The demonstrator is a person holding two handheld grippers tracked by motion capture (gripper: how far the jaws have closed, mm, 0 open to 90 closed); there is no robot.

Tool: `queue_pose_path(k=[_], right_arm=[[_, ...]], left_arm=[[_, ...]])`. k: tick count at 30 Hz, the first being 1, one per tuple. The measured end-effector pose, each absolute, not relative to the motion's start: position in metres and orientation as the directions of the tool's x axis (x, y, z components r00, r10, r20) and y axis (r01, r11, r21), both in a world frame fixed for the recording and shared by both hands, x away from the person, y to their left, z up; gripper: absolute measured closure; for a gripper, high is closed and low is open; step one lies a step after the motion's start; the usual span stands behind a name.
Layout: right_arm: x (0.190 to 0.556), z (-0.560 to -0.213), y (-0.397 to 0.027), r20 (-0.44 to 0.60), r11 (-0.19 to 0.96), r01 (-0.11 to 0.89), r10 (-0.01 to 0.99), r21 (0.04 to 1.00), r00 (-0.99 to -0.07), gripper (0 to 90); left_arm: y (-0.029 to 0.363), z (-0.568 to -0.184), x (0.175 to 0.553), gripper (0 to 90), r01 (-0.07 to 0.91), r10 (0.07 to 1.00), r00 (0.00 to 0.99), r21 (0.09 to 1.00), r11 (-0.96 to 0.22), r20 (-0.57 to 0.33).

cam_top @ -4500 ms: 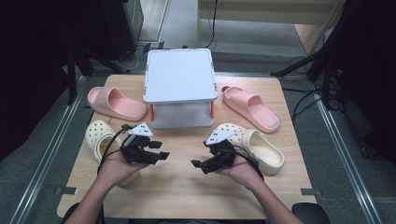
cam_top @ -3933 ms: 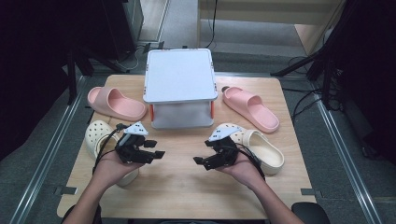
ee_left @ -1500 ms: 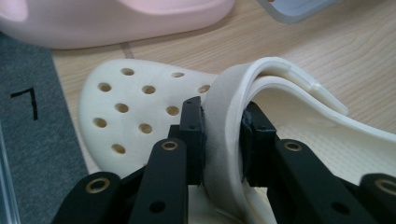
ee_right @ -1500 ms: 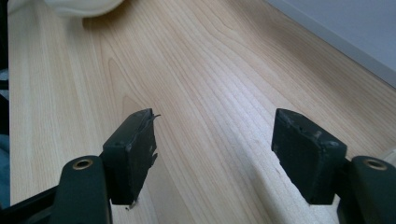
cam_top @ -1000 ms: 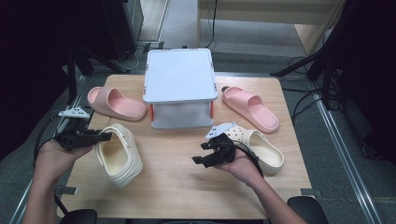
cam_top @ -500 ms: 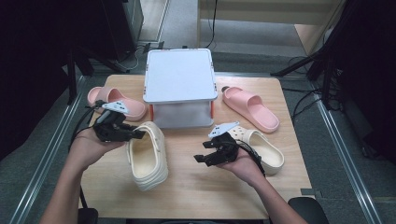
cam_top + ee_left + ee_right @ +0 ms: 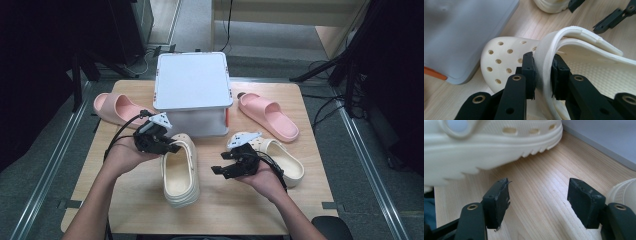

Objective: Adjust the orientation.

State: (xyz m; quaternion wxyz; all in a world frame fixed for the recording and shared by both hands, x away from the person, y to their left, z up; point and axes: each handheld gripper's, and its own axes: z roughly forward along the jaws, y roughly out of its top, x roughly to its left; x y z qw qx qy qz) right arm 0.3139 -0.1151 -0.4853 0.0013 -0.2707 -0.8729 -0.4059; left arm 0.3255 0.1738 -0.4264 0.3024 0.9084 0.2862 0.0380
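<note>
My left tool (image 7: 172, 148) pinches the rim of a cream clog (image 7: 181, 169), its 2 pads pressed on either side of the upper's edge by the perforated toe, as the left tool's own view shows (image 7: 543, 72); the jaws have just been easing a little wider, yet the rim stays clamped between them. That clog lies at about the centre of the tabletop (image 7: 250, 205), toe toward 12 o'clock and just in front of the grey box (image 7: 192, 82), heel toward 6 o'clock. My right tool (image 7: 219, 164) hangs spread and empty, at 3 o'clock from the held clog and apart from it, its 2 jaws standing wide over bare wood in its own view (image 7: 539, 202). The second cream clog (image 7: 280, 159) rests just behind my right hand (image 7: 262, 177), toward 3 o'clock on the tabletop. 1 pink slide (image 7: 116, 108) lies at 9 o'clock of the box, and the other pink slide (image 7: 269, 115) at 3 o'clock of it.
</note>
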Motion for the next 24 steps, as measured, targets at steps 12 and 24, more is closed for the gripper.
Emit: queue_pose_path(k=[12,24], right_arm=[[0.31,-0.487,-0.11,0.227,0.533,0.472,0.461,0.702,-0.858,34.3],[0.31,-0.487,-0.11,0.212,0.523,0.466,0.473,0.713,-0.855,35.9]], left_arm=[[0.167,-0.444,0.318,70.4,0.485,0.49,0.857,0.573,-0.661,-0.159],[0.154,-0.453,0.312,60.6,0.517,0.487,0.846,0.565,-0.643,-0.219]])
